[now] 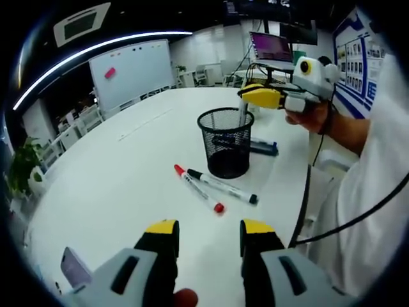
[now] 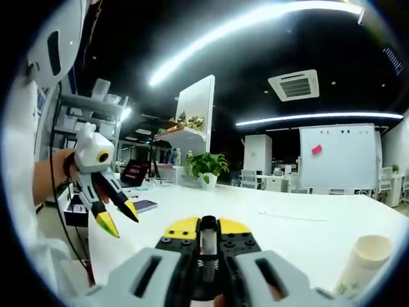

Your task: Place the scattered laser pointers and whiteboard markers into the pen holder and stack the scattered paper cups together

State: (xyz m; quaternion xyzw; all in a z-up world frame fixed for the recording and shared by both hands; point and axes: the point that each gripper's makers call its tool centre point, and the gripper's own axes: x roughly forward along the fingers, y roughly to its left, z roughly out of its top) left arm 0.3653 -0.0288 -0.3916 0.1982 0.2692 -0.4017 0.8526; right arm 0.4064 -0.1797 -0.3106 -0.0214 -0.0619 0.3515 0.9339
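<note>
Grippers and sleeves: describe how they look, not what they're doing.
Both grippers have grey bodies with black fingers tipped in yellow: the left gripper and the right gripper. Seen from the left gripper view, the right gripper carries a white housing, with a black cable trailing past the person's white sleeve.

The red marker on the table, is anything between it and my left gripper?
Nothing visible. The left gripper is open, with bare table between it and the red marker. A black marker lies just beyond.
</note>
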